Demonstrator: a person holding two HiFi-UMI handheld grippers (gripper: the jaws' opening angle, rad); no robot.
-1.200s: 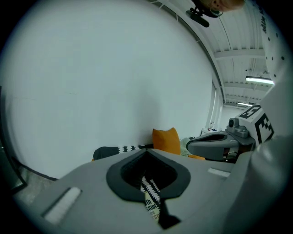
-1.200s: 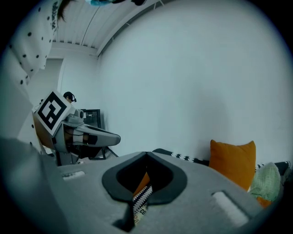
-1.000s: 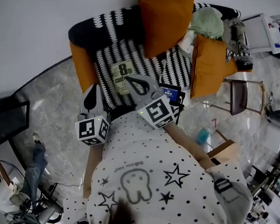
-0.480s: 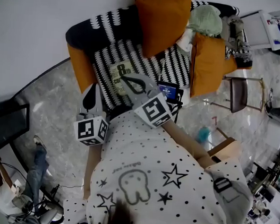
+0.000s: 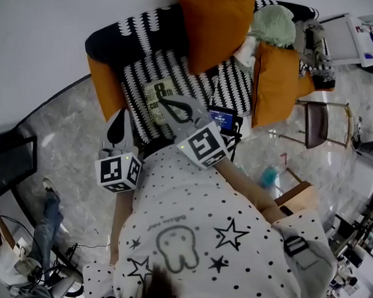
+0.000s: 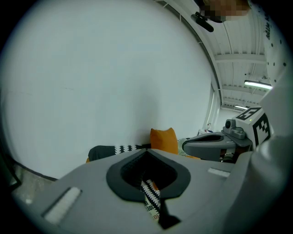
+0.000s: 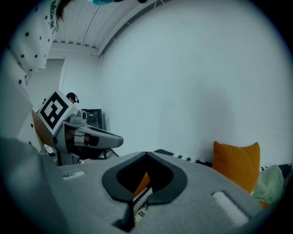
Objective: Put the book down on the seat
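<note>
The book (image 5: 155, 100), pale-covered with a big "8", lies flat on the black-and-white striped seat (image 5: 141, 67) of the sofa. My right gripper (image 5: 163, 102) hovers over the book's near right corner, jaws shut and empty. A strip of the book (image 7: 138, 211) shows through the gap behind its jaws in the right gripper view. My left gripper (image 5: 124, 113) is held left of the sofa's front, over the floor beside the orange side panel (image 5: 105, 87). It is shut with nothing in it (image 6: 147, 151).
Orange cushions (image 5: 216, 24) (image 5: 275, 87) and a green pillow (image 5: 274, 24) fill the sofa's back and right end. A small device with a blue screen (image 5: 225, 120) sits at the seat's front edge. A chair (image 5: 317, 125) stands right; a monitor (image 5: 6, 162) and a person (image 5: 16, 254) are lower left.
Both grippers have drifted slightly left in the head view. The book stays flat on the seat, and both jaws stay shut.
</note>
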